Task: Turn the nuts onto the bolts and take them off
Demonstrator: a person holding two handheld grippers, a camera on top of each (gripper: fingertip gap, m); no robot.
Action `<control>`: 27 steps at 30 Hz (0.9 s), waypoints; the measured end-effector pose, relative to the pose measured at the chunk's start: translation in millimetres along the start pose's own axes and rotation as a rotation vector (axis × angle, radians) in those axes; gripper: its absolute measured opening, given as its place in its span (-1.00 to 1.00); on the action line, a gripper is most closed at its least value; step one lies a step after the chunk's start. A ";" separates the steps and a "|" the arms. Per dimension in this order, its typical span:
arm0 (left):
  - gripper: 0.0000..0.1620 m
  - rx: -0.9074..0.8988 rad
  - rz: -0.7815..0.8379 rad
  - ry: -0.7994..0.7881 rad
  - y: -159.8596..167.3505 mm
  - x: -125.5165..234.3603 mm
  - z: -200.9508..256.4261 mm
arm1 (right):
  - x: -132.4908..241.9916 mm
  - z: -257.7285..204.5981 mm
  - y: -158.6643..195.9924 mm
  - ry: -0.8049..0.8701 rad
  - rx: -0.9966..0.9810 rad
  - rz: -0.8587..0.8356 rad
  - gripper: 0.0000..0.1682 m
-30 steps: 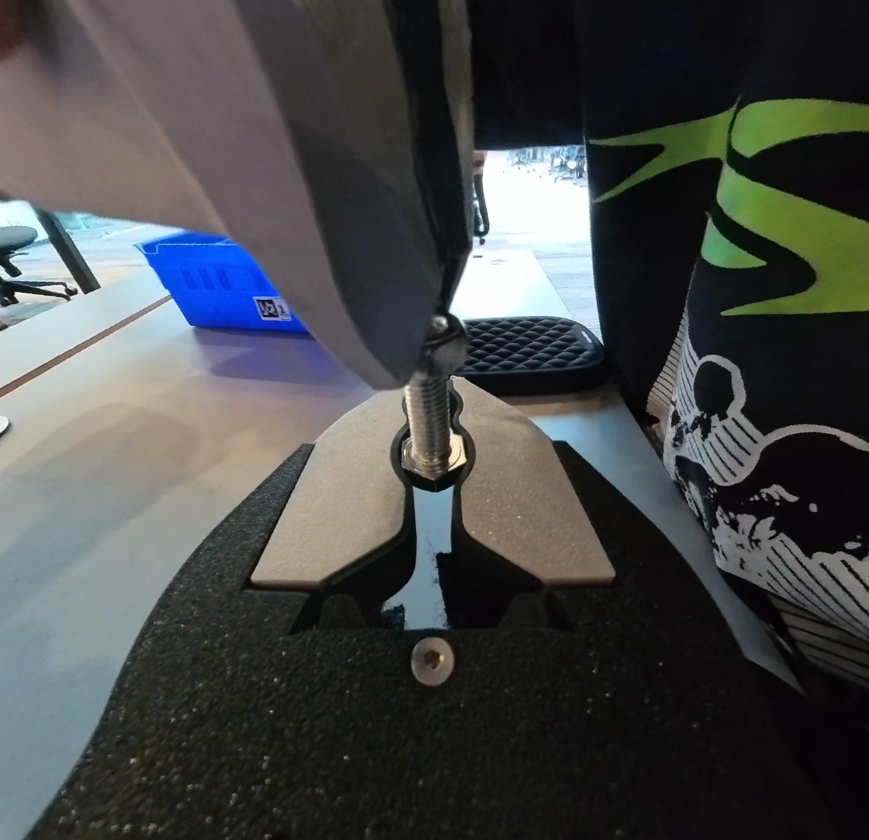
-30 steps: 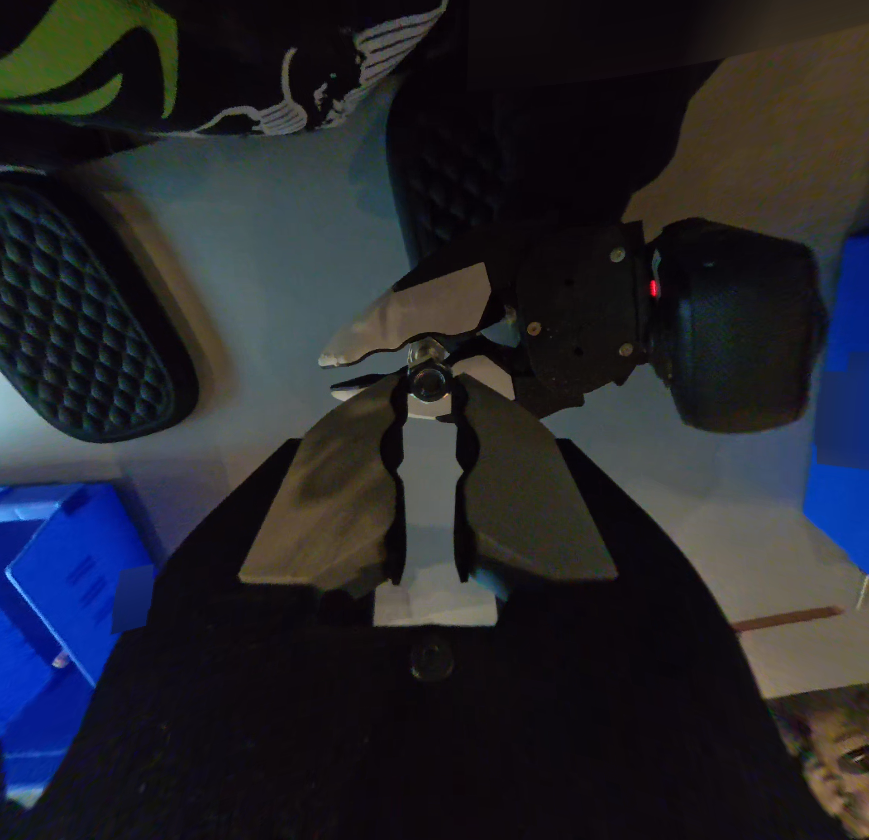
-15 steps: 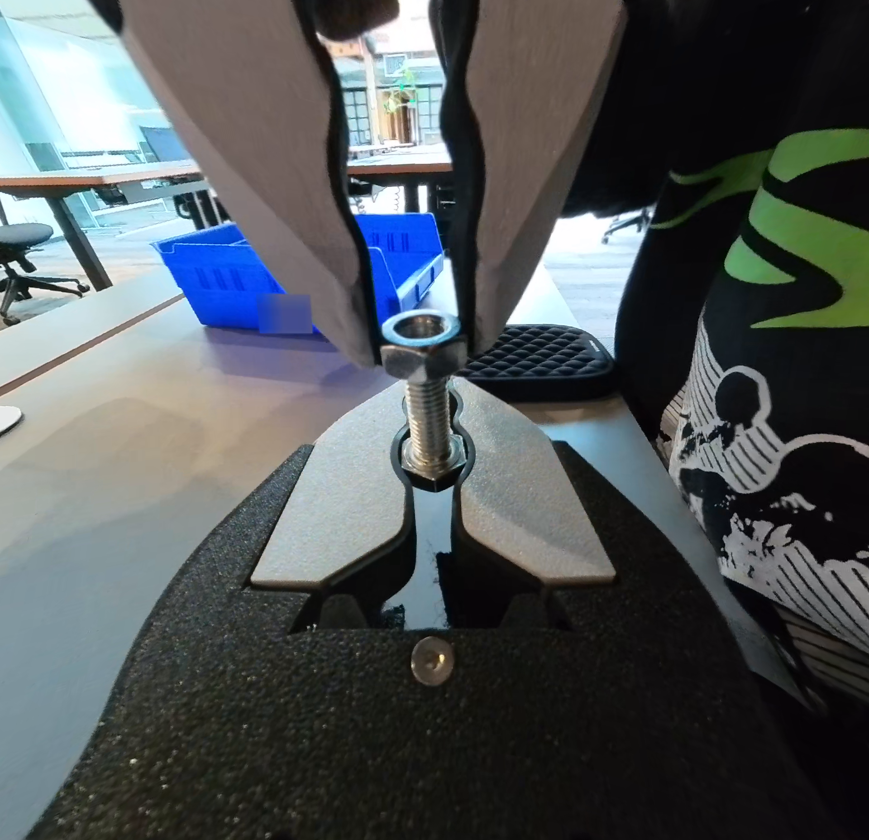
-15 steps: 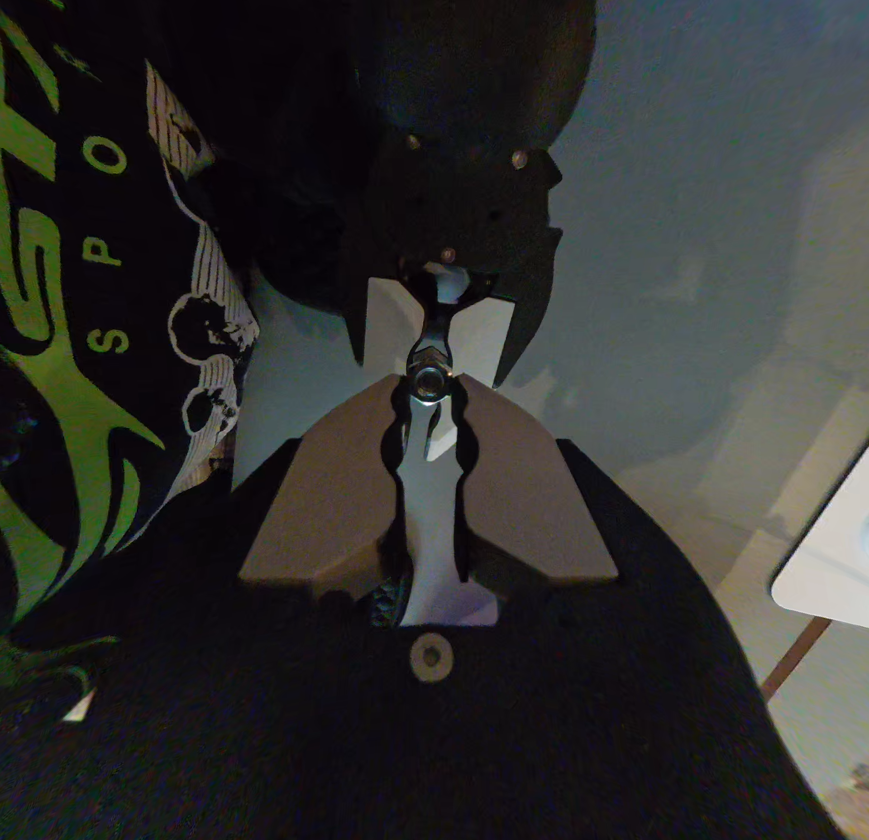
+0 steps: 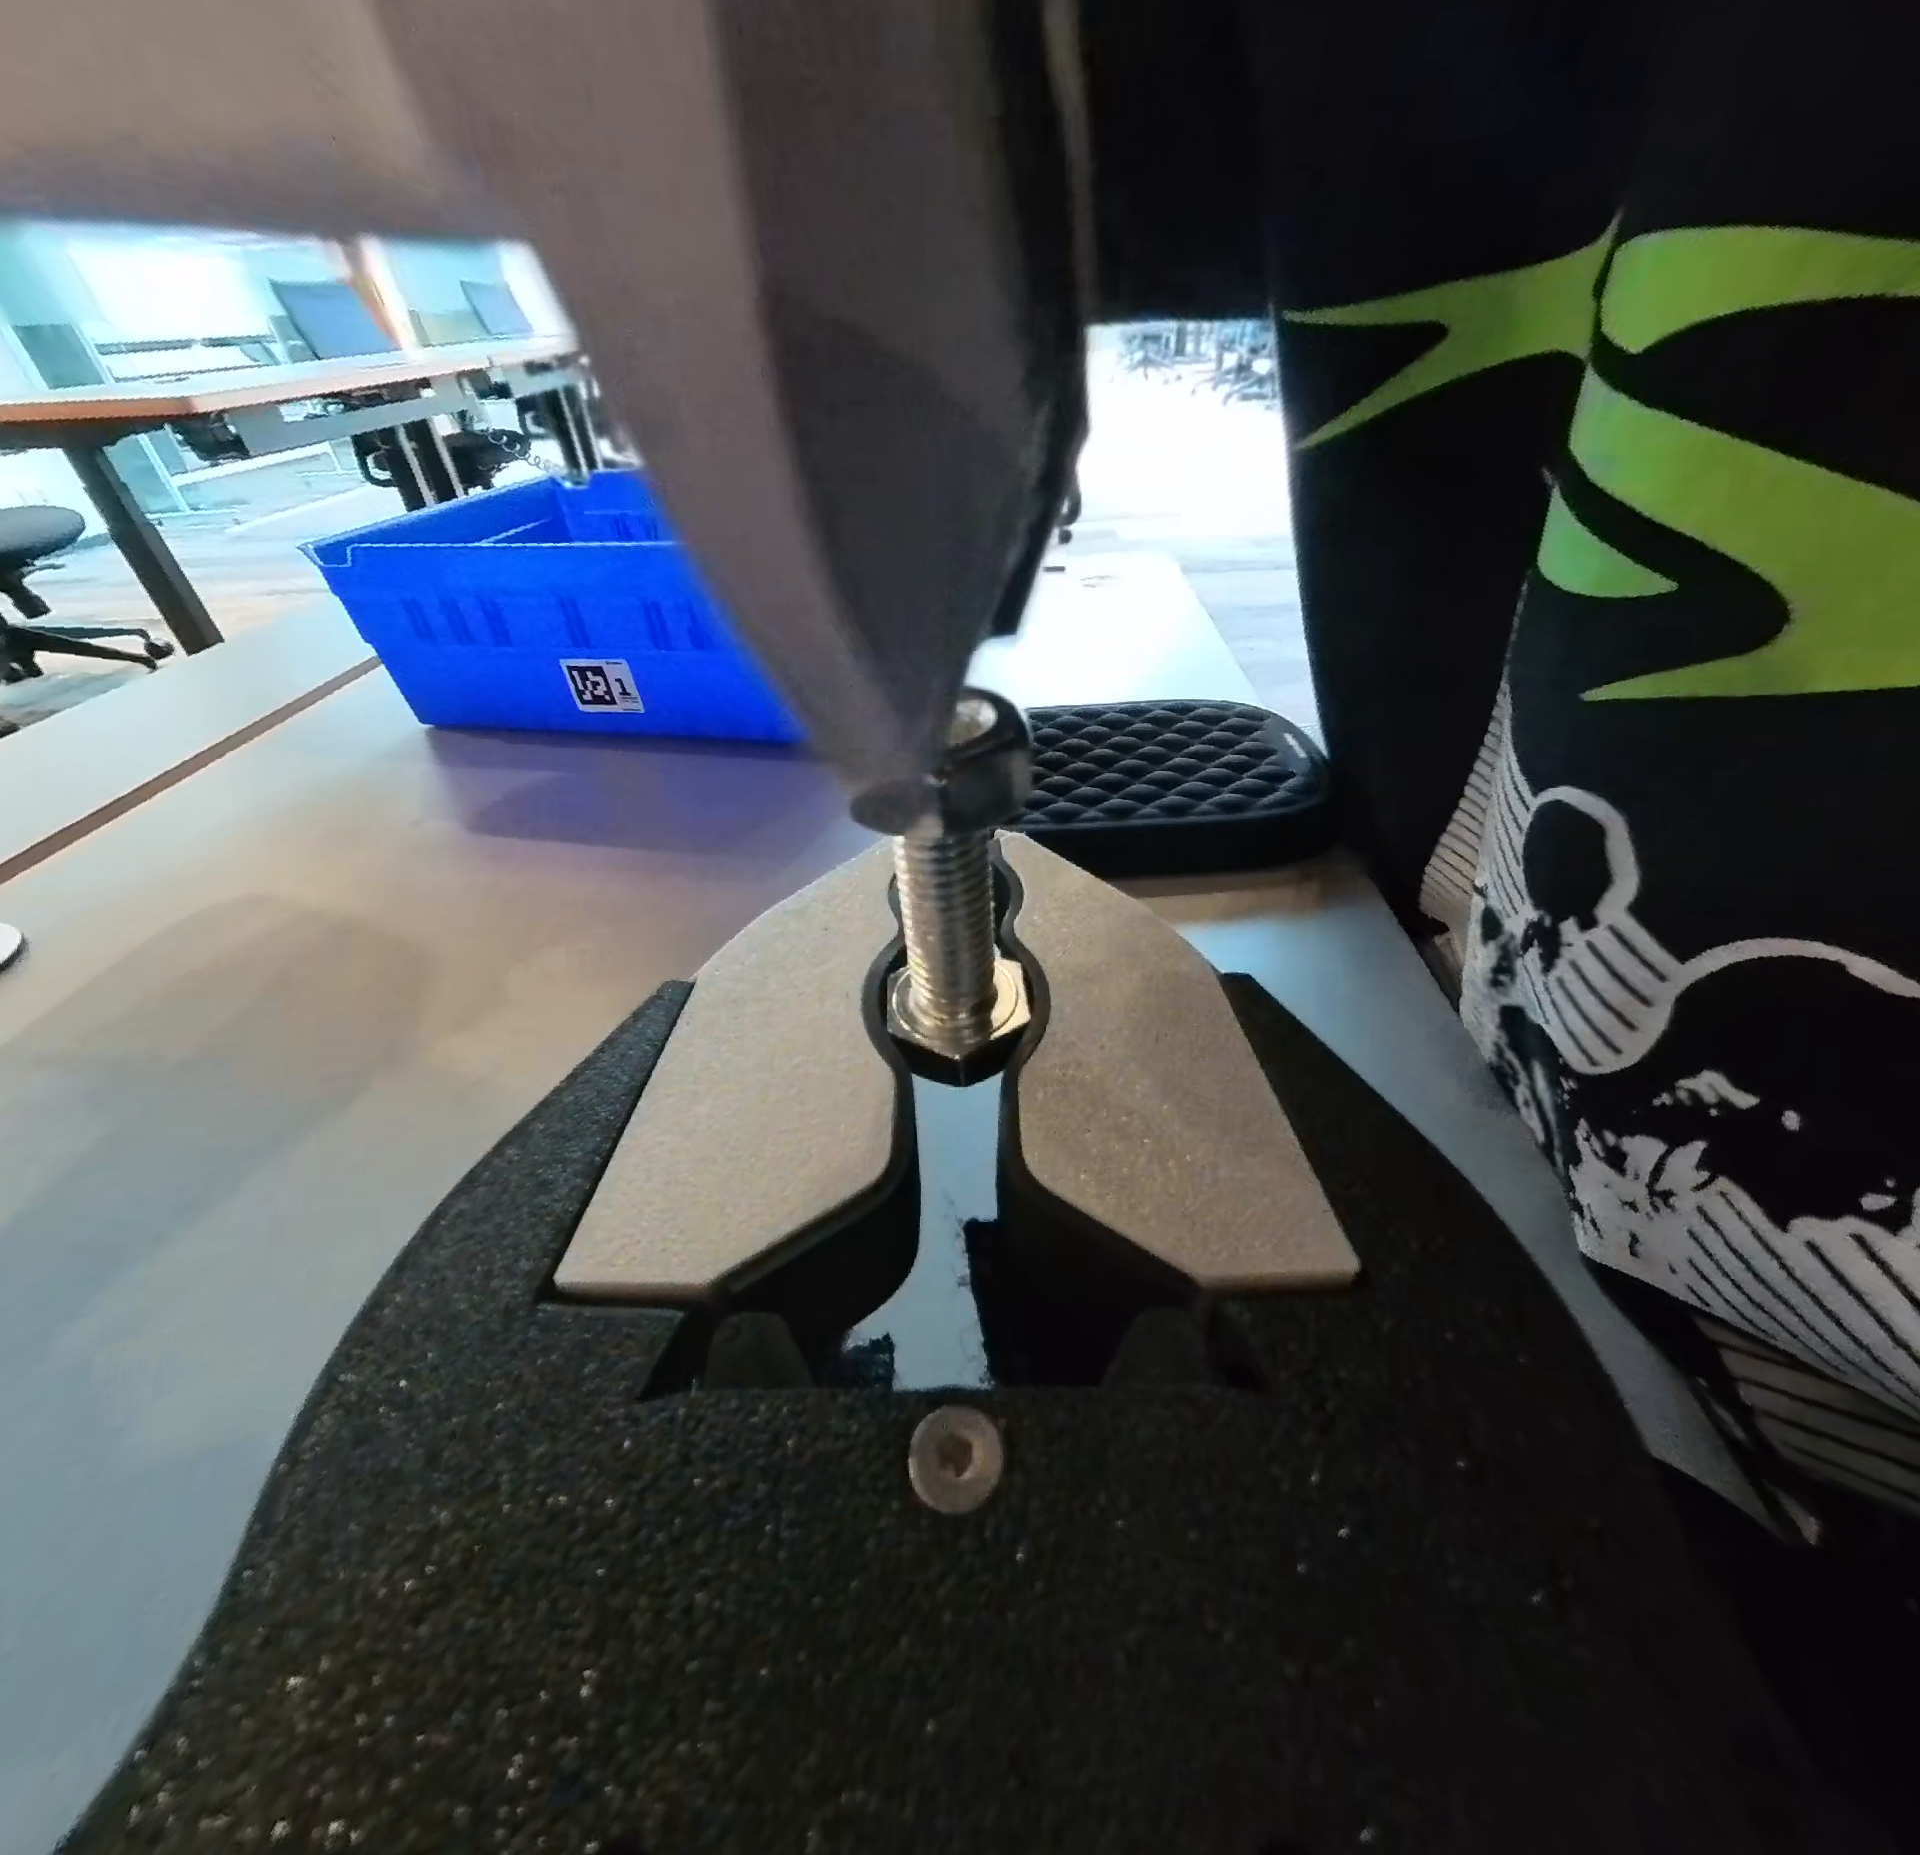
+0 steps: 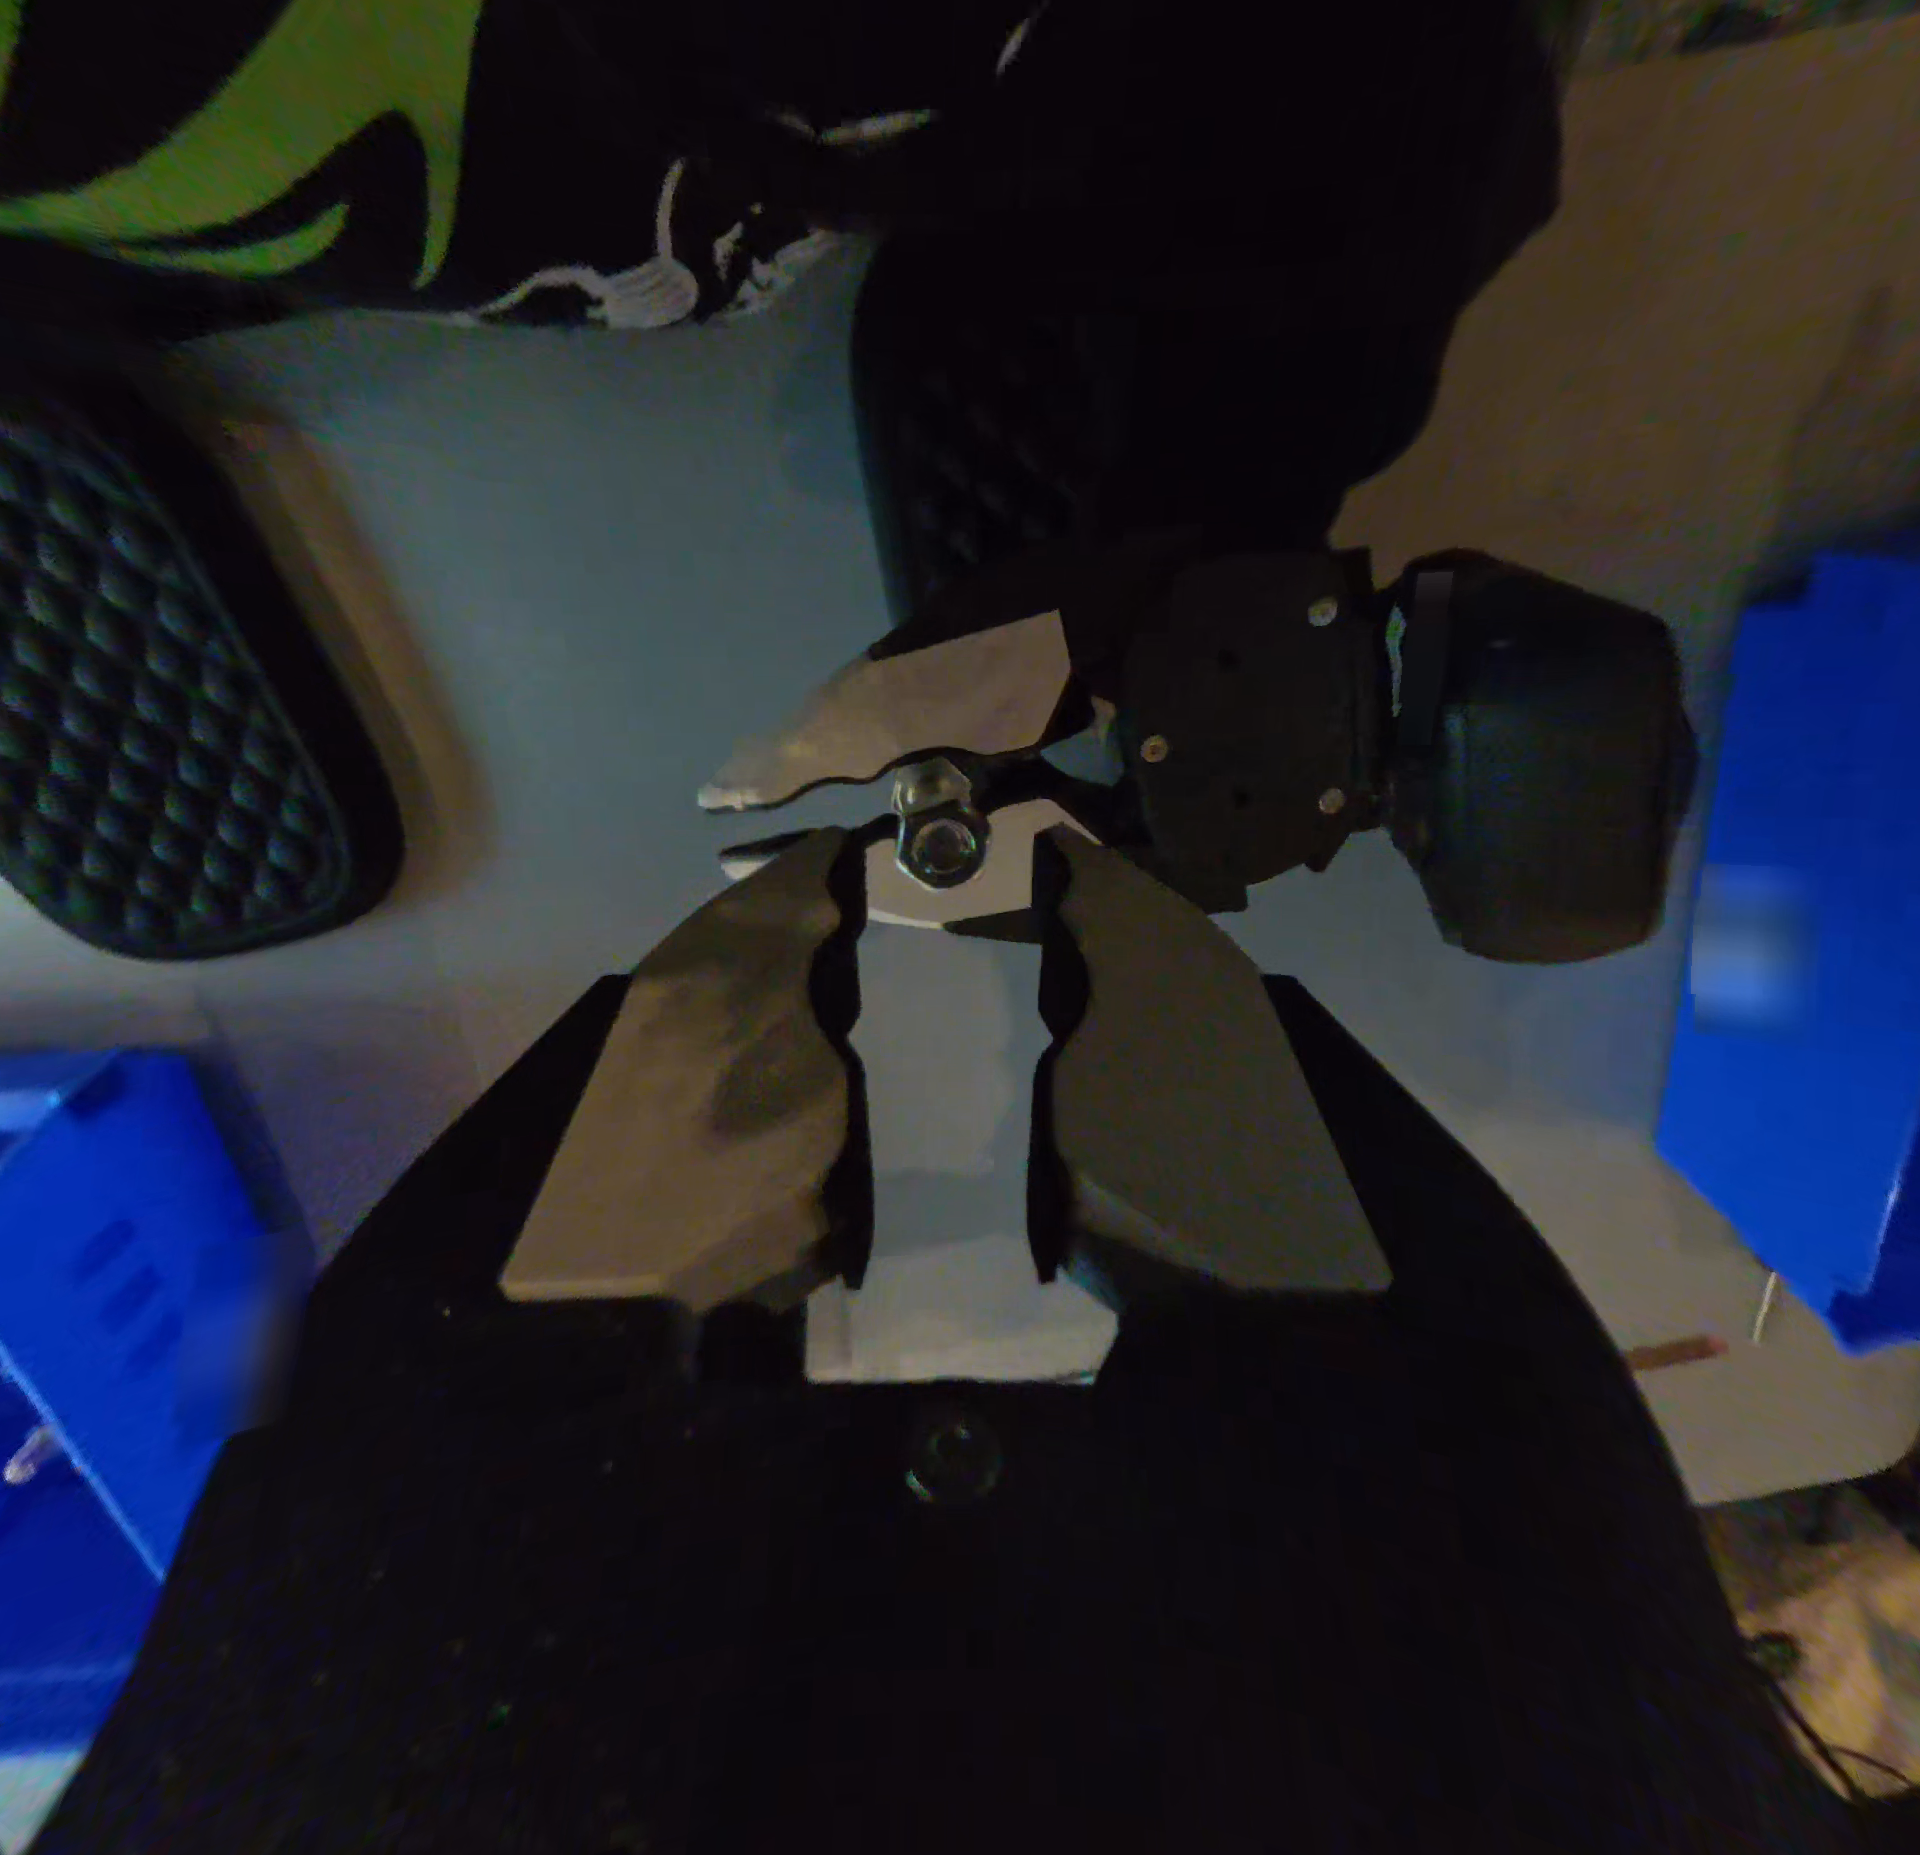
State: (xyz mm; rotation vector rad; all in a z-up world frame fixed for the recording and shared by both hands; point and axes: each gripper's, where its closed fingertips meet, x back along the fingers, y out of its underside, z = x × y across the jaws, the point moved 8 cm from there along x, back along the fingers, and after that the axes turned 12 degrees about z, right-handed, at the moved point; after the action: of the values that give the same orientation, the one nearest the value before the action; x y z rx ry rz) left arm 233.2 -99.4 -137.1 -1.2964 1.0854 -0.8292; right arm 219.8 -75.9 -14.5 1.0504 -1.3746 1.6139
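Grey table (image 5: 312, 974), blue bin (image 5: 540, 642), black pad (image 5: 1164, 777)

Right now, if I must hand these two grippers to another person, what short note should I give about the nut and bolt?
Left gripper: shut on the bolt, clamped at its hex head, thread pointing up, above the grey table.
Right gripper: open, coming from above, fingertips on either side of the nut with a gap showing on both sides.
Done: the nut sits on the top end of the thread, most of the thread bare below it.
Left: close on the nut and keep turning. One moment does not show whether it is going on or coming off, so check first.
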 end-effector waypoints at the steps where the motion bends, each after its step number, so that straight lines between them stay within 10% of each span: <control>1: -0.87 -0.001 0.000 0.000 0.0 0.0 0.0 | -2.0 2.0 1.0 -0.015 0.013 -0.021 -0.65; 9: -0.87 0.003 0.006 -0.006 -0.4 0.3 -0.5 | -8.4 3.4 3.6 -0.012 -0.089 -0.025 -0.79; 20: -0.88 0.011 0.003 -0.027 0.4 0.1 -2.1 | -9.0 -5.6 8.9 0.329 -1.056 0.035 -0.79; 27: -0.88 0.010 0.011 -0.017 -0.5 0.2 -1.5 | -5.2 -7.8 7.1 0.337 -0.850 0.079 -0.54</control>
State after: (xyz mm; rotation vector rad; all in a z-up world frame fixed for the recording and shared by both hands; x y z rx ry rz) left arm 231.9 -100.2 -136.6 -1.2856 1.0730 -0.8128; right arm 214.4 -69.3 -22.5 0.2116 -1.6316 1.0014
